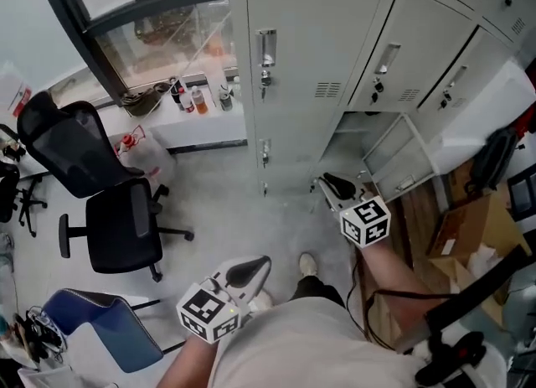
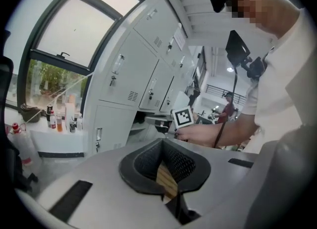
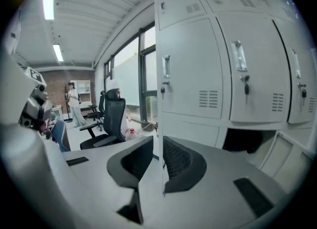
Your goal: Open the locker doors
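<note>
Locker doors (image 1: 306,76) of pale grey metal, with upright chrome handles and small vent slots, fill the upper right of the head view. Nearly all are closed, but one lower door (image 1: 400,153) stands swung outward from its compartment. The right gripper (image 1: 331,183) is held just in front of that open door, pointing toward the locker bank, its jaws a narrow slit apart with nothing between them. The left gripper (image 1: 251,271) sits lower, close to the person's body and well apart from the lockers, its black pads meeting at the tips and gripping nothing. A black mesh office chair (image 1: 117,210) stands on the pale floor at left, near a white sill (image 1: 201,131) carrying small bottles (image 1: 197,97).
</note>
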